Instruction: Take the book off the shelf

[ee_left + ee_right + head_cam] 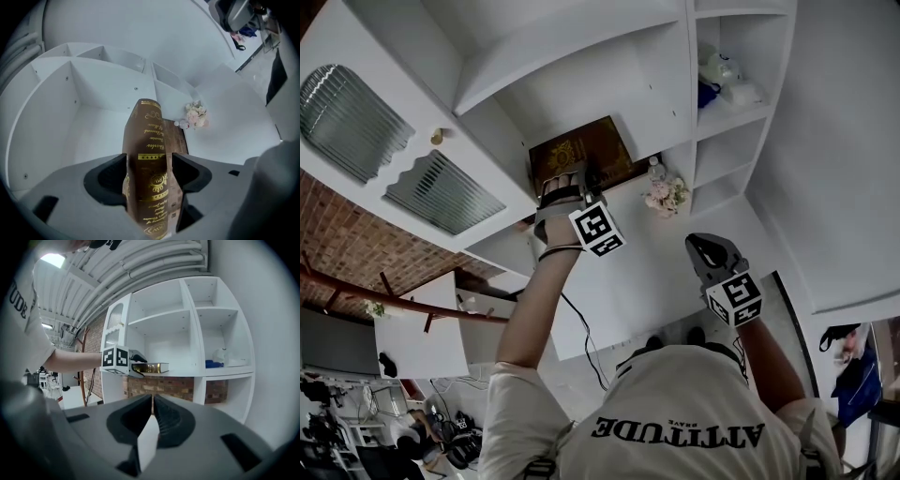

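A brown book (581, 155) with gold print lies flat on the white shelf (661, 246), at its front edge. My left gripper (569, 185) reaches up to it. In the left gripper view the book's spine (149, 154) runs between the two jaws of the left gripper (149, 171); the pads stand beside the covers with a thin gap on the right side, so the gripper is open around it. In the right gripper view the book (151, 367) rests on the shelf with the left gripper (136, 358) at its end. My right gripper (705, 246) hangs lower, shut and holding nothing (153, 401).
A small bunch of pale flowers (666, 195) stands on the same shelf, right of the book. Blue and white items (724, 80) sit in a side compartment. A cabinet door with ribbed glass (356, 112) is at the left. A brick wall (161, 386) shows below the shelf.
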Available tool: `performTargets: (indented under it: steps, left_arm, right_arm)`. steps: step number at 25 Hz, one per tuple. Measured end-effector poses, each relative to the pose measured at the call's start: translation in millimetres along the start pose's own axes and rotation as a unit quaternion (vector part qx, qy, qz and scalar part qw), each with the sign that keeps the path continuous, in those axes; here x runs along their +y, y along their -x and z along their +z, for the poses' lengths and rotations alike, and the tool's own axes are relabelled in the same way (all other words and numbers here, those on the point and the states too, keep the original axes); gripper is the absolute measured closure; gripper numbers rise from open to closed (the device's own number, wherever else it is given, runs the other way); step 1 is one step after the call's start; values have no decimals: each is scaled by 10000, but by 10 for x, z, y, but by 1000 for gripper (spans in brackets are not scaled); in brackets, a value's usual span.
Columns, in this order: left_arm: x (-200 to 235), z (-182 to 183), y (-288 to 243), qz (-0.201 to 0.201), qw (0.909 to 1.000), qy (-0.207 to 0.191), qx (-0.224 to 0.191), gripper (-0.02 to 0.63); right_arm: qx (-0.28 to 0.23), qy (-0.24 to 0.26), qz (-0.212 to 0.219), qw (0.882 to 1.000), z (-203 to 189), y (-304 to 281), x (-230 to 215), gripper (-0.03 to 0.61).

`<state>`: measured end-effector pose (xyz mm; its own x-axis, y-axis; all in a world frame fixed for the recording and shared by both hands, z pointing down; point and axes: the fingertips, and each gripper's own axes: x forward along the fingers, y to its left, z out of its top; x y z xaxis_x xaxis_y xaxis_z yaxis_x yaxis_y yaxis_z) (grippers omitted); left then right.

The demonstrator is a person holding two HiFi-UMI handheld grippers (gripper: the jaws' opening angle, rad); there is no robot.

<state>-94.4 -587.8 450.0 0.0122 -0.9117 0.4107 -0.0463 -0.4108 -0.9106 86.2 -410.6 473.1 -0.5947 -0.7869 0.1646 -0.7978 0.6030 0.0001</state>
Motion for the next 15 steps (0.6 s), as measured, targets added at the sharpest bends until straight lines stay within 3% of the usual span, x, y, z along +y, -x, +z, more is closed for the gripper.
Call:
performTargets:
  steps: [5, 12, 15]
  left_arm:
    - [135, 20, 14, 621, 9980, 82, -25, 309]
    - [0, -43, -176, 193, 9993, 309, 112, 259]
    - [-29, -53, -230, 231, 9991, 329, 149, 253]
  right_arm:
    - [46, -20, 42, 10000, -43, 7, -31, 545]
    - [71, -2, 149, 9999, -73, 7, 13, 545]
    - [77, 2, 186, 9998, -91, 24, 19, 545]
